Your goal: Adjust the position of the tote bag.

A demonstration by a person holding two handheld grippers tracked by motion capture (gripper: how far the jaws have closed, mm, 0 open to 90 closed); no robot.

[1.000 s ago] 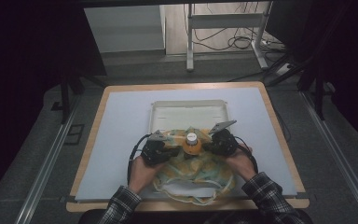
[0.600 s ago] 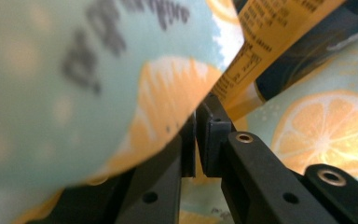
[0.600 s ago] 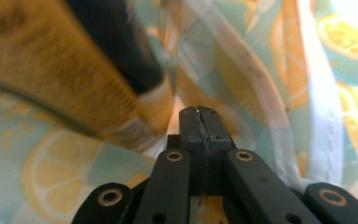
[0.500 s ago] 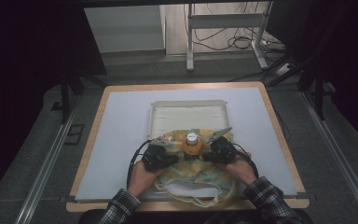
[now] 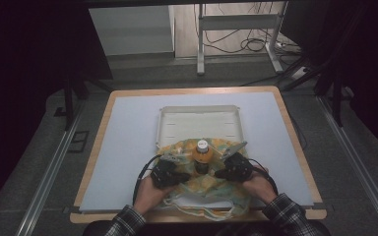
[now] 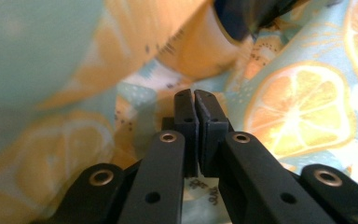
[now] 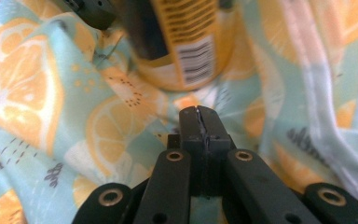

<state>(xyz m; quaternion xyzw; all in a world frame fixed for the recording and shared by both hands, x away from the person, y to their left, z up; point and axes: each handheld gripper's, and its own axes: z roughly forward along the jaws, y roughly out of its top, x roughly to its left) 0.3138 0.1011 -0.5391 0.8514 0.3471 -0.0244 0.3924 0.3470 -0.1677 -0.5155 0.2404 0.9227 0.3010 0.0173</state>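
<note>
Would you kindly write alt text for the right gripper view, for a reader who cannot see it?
The right gripper rises from the bottom with its black jaws shut, over a fruit-print cloth in pale blue and orange. Just beyond them stands an orange bottle with a barcode label, on the cloth.

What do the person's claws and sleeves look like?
Both claws, the left claw and the right claw, are black, each with two flat jaws on arms dotted with round metal rivets. On top of each sits a grey three-cornered plate, and a black cable loops away from the left one. The person wears dark checked sleeves.
</note>
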